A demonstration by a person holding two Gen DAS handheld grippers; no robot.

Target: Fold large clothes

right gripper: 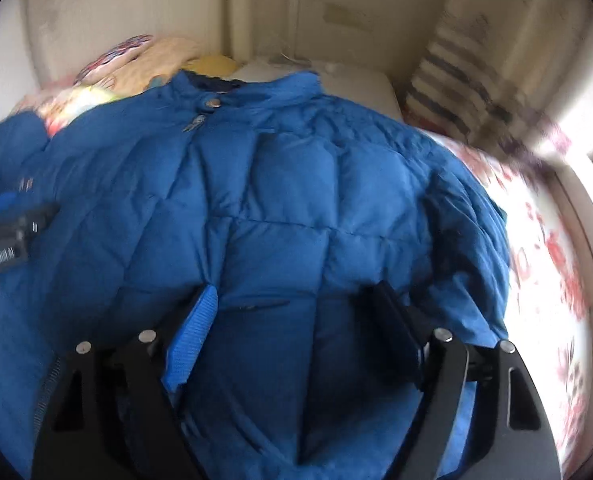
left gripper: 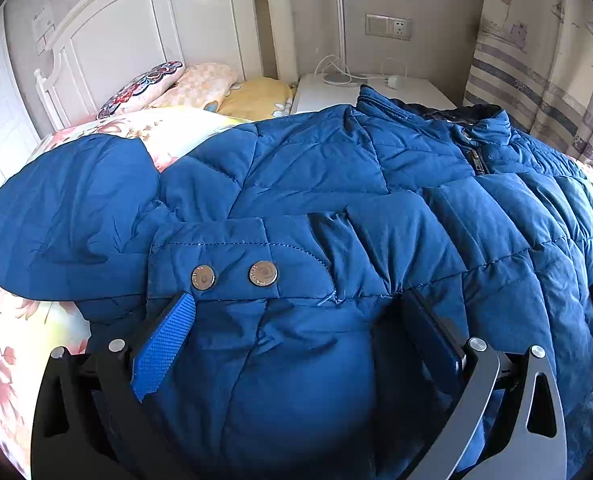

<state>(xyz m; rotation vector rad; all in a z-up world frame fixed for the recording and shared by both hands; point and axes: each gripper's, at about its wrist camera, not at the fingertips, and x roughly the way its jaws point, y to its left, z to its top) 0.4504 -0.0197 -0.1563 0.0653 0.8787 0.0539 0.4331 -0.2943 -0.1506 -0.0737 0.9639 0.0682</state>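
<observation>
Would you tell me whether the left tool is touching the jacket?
Touching: the left wrist view shows the left tool open, its fingers sunk into the jacket.

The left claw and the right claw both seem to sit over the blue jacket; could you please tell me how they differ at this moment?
The left claw straddles a sleeve cuff with two metal snaps, while the right claw stands over plain quilted panels of the jacket body. The left claw's view is sharp; the right claw's view is blurred. Both stand open, with padded blue fabric bulging between their fingers, and both point toward the collar and headboard.
</observation>
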